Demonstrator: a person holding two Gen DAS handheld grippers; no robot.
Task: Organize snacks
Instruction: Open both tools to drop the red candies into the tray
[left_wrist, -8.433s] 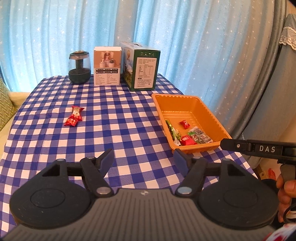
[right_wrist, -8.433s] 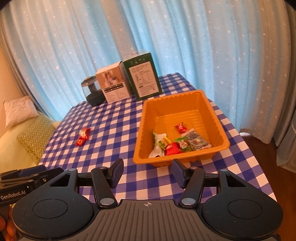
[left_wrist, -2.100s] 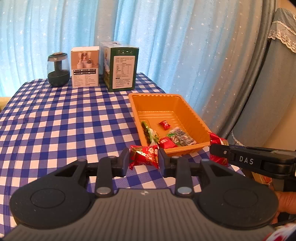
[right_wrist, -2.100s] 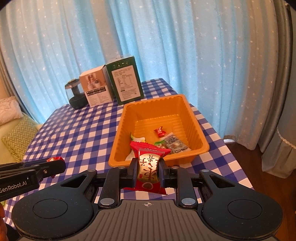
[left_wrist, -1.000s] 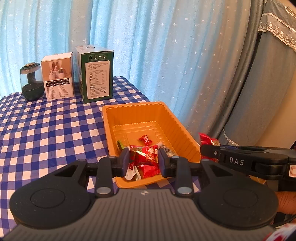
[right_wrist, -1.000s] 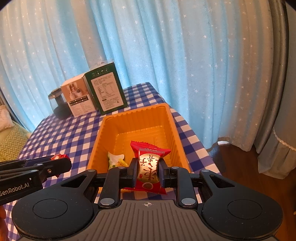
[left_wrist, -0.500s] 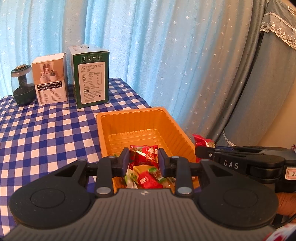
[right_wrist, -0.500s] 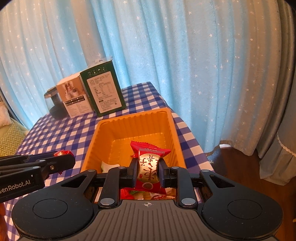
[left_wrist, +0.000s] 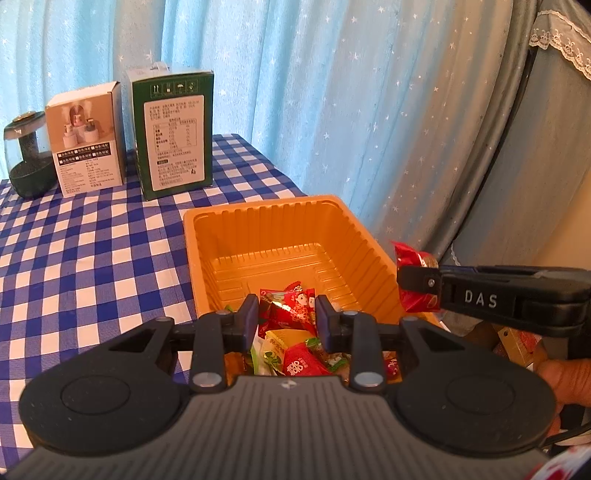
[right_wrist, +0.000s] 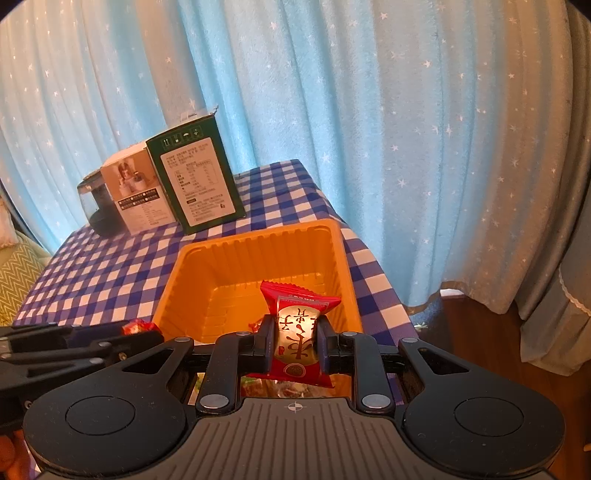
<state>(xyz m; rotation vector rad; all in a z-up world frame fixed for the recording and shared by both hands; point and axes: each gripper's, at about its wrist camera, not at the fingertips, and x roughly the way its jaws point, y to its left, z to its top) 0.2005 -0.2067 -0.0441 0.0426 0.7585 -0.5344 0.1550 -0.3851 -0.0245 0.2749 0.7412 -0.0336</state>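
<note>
Orange tray (left_wrist: 280, 218) on checked surface (left_wrist: 92, 236), right side, loose snacks (left_wrist: 295, 356) piled at near end. Left hand-held gripper (left_wrist: 286, 309) clenched on red candy (left_wrist: 286, 304), over tray's near end. Right hand-held gripper (right_wrist: 295, 338) clenched on red packet (right_wrist: 297, 332), upright, above tray's near right. Far left: jar (left_wrist: 26, 155), white box (left_wrist: 86, 138), green box (left_wrist: 173, 133).

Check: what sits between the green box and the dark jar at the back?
The white box stands between the green box and the dark jar; clearest in the left wrist view.
</note>
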